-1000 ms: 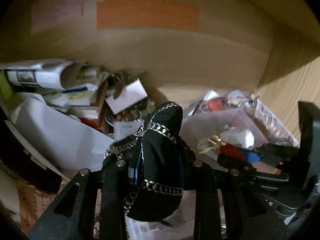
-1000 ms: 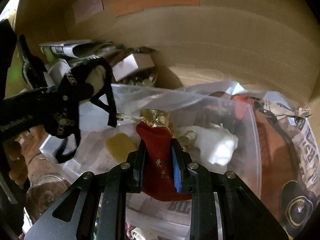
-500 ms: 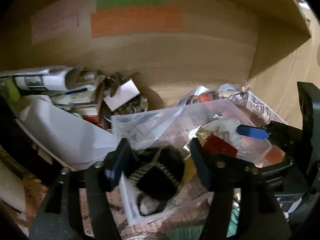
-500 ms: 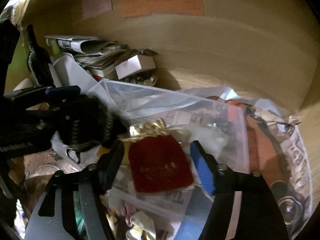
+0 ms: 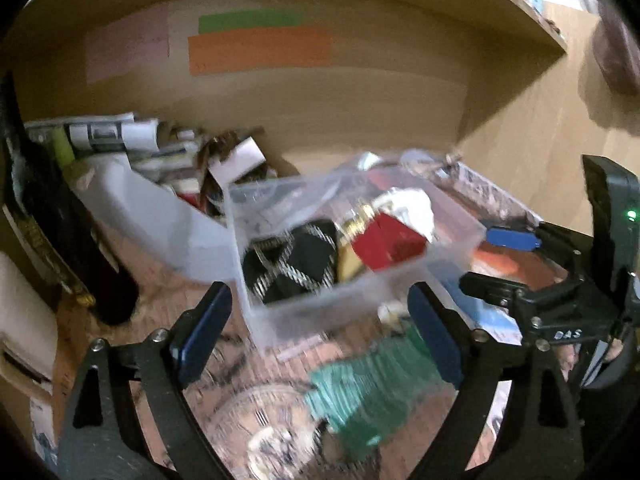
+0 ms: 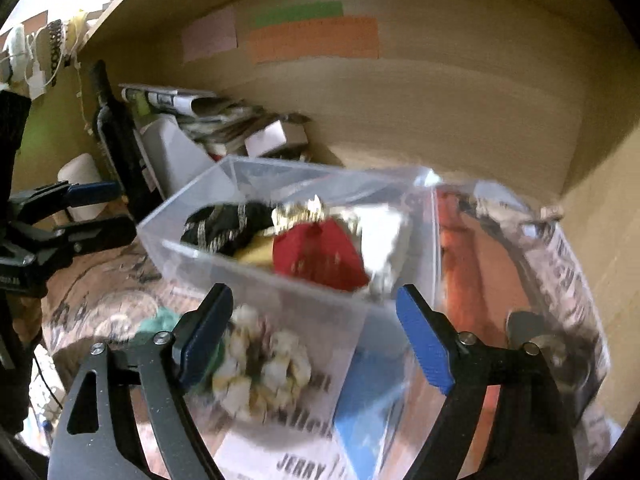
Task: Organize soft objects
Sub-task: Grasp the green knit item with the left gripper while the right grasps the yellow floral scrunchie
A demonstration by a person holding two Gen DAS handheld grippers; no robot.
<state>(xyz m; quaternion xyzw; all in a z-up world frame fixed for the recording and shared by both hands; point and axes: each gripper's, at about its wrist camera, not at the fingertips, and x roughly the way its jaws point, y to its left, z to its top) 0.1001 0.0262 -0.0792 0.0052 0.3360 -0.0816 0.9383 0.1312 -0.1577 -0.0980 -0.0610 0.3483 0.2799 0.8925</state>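
A clear plastic bin [image 5: 320, 308] [image 6: 200, 256] stands on the shelf. Inside lie a black pouch with silver chain trim [image 5: 304, 264] [image 6: 224, 228], a red pouch with a gold top [image 5: 388, 240] [image 6: 320, 256], something yellow [image 6: 256, 254] and something white [image 5: 412, 204] [image 6: 384, 240]. My left gripper [image 5: 320, 340] is open and empty in front of the bin. My right gripper [image 6: 312, 336] is open and empty in front of the bin; it also shows in the left wrist view [image 5: 516, 240].
A green soft object [image 5: 360, 396] and a floral scrunchie [image 6: 260, 364] lie on the newspaper before the bin. A dark bottle [image 5: 52, 216], a white container [image 5: 152, 216], rolled papers [image 5: 104, 132] and a small box [image 5: 240, 156] crowd the back left. Shelf walls close the back and right.
Both grippers have let go of their pouches, which now lie in the bin. Both grippers have drawn back from the bin and stand open wider.
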